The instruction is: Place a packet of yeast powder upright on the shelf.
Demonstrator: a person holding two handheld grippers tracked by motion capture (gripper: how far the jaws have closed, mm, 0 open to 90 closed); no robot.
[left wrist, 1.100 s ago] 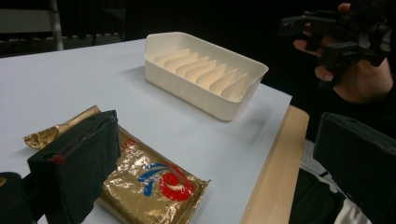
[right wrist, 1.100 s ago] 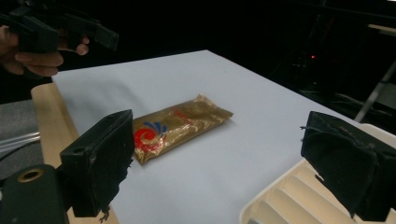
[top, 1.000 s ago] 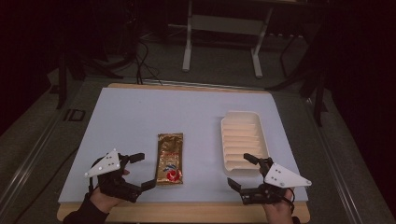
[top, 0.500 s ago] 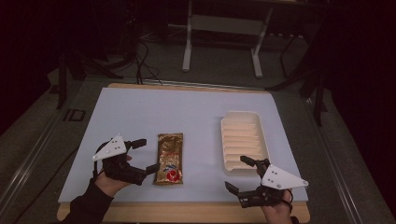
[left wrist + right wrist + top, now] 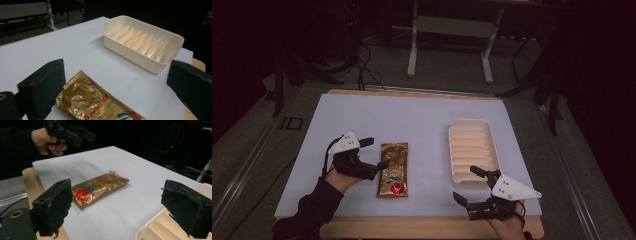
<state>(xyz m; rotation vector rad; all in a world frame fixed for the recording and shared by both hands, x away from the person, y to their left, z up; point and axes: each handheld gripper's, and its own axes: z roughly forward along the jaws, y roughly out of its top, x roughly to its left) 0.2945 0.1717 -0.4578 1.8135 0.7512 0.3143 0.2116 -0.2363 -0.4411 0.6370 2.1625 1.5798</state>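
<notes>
A gold foil snack packet (image 5: 393,169) with a red and blue logo lies flat on the pale blue table top (image 5: 422,125); it also lies in the left gripper view (image 5: 100,105) and right gripper view (image 5: 97,188). My left gripper (image 5: 375,152) is open just left of the packet, one jaw beside its edge, nothing held. In its own view the open jaws (image 5: 117,92) straddle the packet's near end. A cream ribbed tray (image 5: 473,151) sits at the right. My right gripper (image 5: 471,183) stands open at the tray's near end, empty.
The table's wooden front edge (image 5: 432,227) runs below both hands. Behind the table stand a white metal frame (image 5: 449,45) and dark floor with cables. The tray (image 5: 142,42) has several ribs inside and holds nothing.
My left gripper has moved forward and right, up to the packet's left edge. The right gripper has shifted slightly toward the tray's near end. Packet and tray have stayed put.
</notes>
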